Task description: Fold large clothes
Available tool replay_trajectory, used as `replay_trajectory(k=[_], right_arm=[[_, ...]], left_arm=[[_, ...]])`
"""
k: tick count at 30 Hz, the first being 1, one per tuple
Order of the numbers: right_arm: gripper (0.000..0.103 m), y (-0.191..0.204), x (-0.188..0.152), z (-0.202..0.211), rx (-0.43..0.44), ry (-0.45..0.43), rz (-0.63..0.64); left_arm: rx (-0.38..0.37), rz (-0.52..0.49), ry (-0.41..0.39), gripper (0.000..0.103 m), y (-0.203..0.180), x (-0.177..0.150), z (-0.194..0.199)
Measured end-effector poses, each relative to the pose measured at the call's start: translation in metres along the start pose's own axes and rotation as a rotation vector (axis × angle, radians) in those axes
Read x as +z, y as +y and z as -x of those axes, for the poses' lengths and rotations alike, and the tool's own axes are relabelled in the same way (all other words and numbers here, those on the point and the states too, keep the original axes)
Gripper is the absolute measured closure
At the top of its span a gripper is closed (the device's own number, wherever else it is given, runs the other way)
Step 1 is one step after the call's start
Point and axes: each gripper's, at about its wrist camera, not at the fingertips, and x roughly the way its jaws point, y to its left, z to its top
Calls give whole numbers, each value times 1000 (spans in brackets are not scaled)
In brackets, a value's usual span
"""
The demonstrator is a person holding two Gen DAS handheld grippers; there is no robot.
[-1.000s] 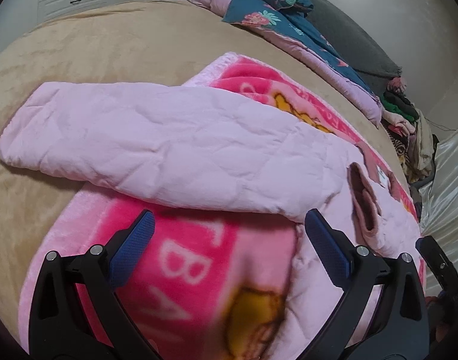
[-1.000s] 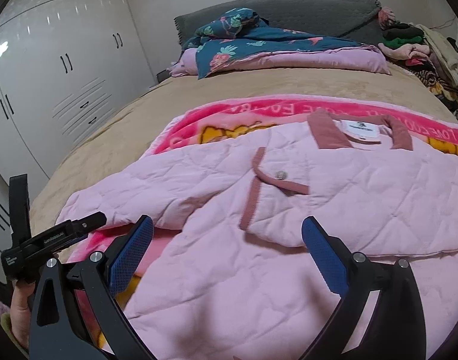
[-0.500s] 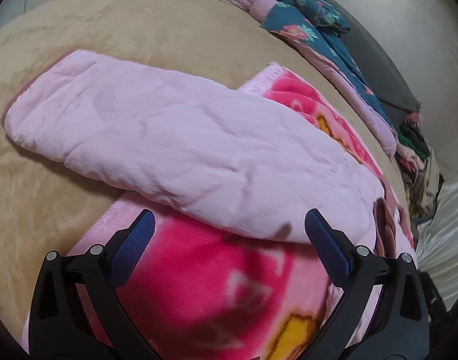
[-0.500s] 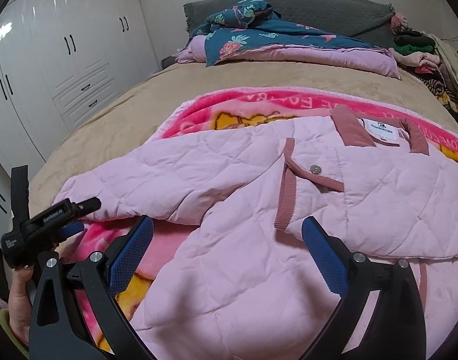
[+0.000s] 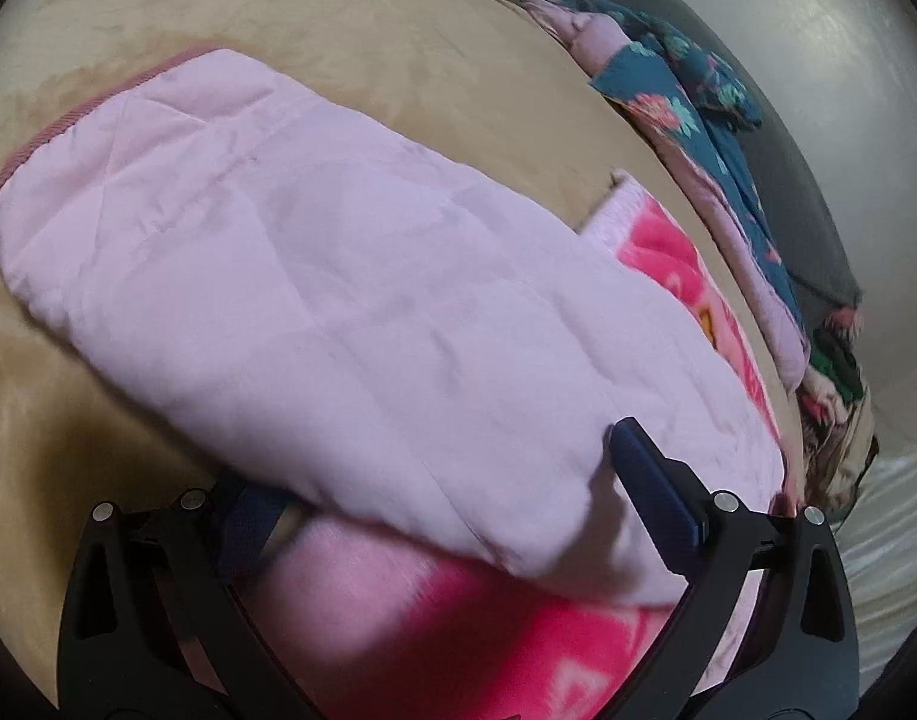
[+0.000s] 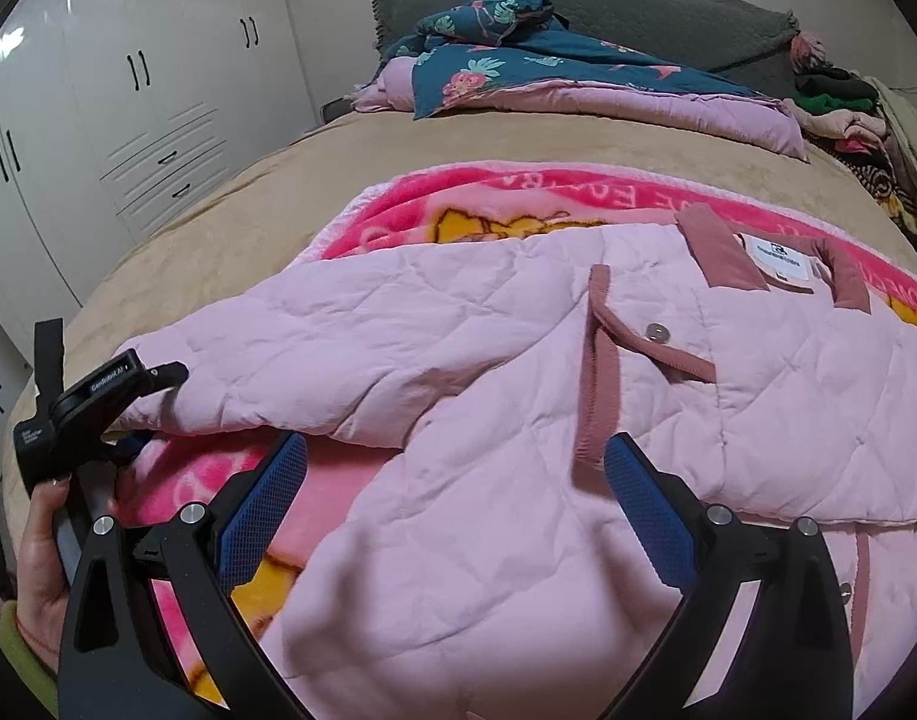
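The quilted pink jacket point(image 6: 518, 420) is lying face up on a bright pink printed blanket point(image 6: 518, 204), which is itself spreading over the tan bed cover point(image 6: 578, 138); its dusty-rose collar point(image 6: 722, 258) is pointing toward the headboard and the front placket with a snap button point(image 6: 658, 333) is showing. One sleeve point(image 5: 338, 312) is stretching out sideways past the blanket's edge onto the tan cover, its ribbed cuff point(image 5: 56, 126) lying at the far end. The left gripper point(image 5: 446, 492) is reaching at the sleeve's near edge with its jaws spread wide: the right blue pad point(image 5: 650, 480) is pressing against the fabric, while the left pad point(image 5: 248, 522) is sitting partly under the sleeve's edge, though blur is making it hard to say whether it is touching. The right gripper point(image 6: 452, 498) is hovering over the jacket's body, jaws likewise parted and gripping nothing. In the right wrist view, the person's left hand point(image 6: 41, 564) is wrapping around the other tool's handle. A floral teal quilt point(image 6: 518, 60) is bunching by the headboard, and white wardrobes point(image 6: 128, 108) are standing beside the bed.
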Motion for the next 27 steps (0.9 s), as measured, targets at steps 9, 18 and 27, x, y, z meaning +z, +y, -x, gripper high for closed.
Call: replay_trajectory(k=[9, 18, 27], right_arm=[[4, -38, -12, 15, -44, -11, -71], [4, -70, -28, 36, -85, -36, -145], [5, -97, -46, 70, -131, -82, -167]], left_arm=[[-23, 34, -32, 9, 11, 16, -1], [-14, 69, -100, 51, 26, 30, 11], [-64, -20, -190, 86, 1, 37, 44]])
